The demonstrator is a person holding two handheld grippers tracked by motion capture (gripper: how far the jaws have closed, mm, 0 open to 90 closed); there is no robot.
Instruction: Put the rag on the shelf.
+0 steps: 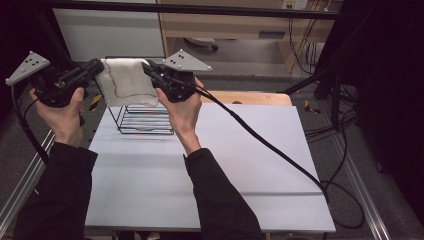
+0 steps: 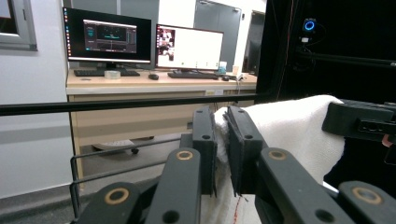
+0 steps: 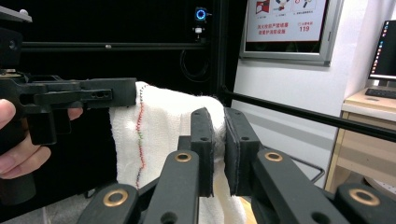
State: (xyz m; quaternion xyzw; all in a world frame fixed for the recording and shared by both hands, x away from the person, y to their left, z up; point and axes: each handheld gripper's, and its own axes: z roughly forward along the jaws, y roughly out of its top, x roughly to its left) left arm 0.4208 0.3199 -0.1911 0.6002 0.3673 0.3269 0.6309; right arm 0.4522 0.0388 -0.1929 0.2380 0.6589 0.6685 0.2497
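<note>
A white towel (image 1: pixel 127 82) with a thin red stitched line hangs stretched between my two grippers, above a black wire rack (image 1: pixel 145 120) at the far left of the table. My left gripper (image 1: pixel 99 66) is shut on the towel's left top corner. My right gripper (image 1: pixel 148 68) is shut on its right top corner. In the left gripper view the towel (image 2: pixel 289 130) runs from my left gripper (image 2: pixel 223 122) to the other gripper at the right. The right gripper view has the towel (image 3: pixel 163 126) pinched in my right gripper (image 3: pixel 218 122).
The white table top (image 1: pixel 225 160) spreads wide in front and to the right of the rack. A black cable (image 1: pixel 270 145) trails from the right gripper across the table to its right edge. A black frame bar (image 1: pixel 200 10) crosses behind the table.
</note>
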